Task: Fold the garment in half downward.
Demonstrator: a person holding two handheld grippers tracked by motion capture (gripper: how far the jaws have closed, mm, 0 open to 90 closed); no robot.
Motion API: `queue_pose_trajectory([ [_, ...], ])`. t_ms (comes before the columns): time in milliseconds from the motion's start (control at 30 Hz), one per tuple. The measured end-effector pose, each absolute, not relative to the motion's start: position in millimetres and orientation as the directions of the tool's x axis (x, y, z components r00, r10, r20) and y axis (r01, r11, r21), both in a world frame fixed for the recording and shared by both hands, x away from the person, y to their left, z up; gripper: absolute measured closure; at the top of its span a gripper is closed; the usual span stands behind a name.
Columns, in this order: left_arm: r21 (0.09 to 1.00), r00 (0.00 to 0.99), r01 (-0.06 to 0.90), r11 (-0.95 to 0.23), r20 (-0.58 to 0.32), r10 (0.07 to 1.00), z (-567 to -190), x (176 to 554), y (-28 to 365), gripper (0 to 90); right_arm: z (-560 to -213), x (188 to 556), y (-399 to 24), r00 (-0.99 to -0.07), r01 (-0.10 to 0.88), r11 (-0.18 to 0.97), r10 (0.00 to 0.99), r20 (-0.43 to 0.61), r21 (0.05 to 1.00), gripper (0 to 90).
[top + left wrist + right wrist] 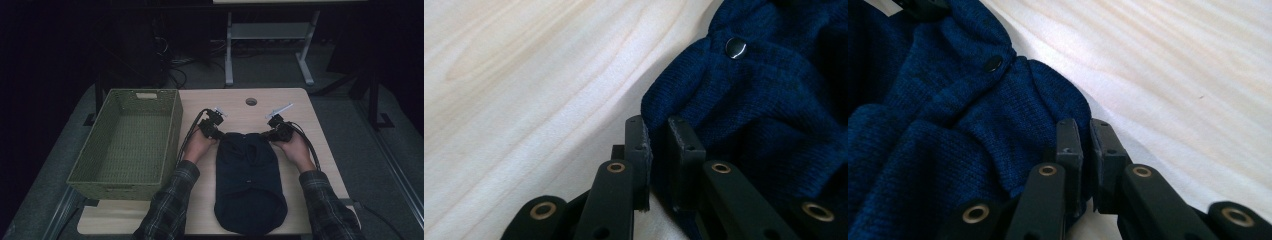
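Note:
A dark blue knitted garment (250,180) lies flat on the pale wooden table (300,115), its far end between the two hands. My left gripper (216,134) sits at the garment's far left corner. In the left gripper view its jaws (659,135) stand close together with the knit edge (774,110) pinched between them, near a black snap button (735,48). My right gripper (272,134) is at the far right corner. Its jaws (1087,137) are nearly together on the garment's edge (948,140), beside another snap button (994,63).
A green woven basket (172,135) with nothing in it stands on the table's left side, close to my left hand. A round cable hole (251,102) lies at the table's far middle. Beyond the table are a desk frame (229,55) and cables on the floor.

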State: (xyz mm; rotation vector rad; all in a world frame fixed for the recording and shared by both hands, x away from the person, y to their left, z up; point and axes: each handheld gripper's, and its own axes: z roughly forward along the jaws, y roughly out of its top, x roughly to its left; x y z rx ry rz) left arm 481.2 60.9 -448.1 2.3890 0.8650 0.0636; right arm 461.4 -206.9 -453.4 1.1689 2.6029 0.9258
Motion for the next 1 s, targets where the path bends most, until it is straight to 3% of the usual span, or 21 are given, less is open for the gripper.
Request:
queue_pose_trajectory([
  [400,0.625,0.798,0.508,-0.592,-0.083,0.597,-406.9,477.2,62.3,81.4,-424.9,457.5,-215.9,-0.675,0.600,0.470,0.732,0.095,0.647,84.4],
  [1000,0.732,0.783,0.369,-0.573,0.087,0.616,-318.8,466.4,69.2,81.6,-338.2,456.3,-214.5,-0.672,0.458,0.443,0.740,-0.026,0.771,84.6],
])
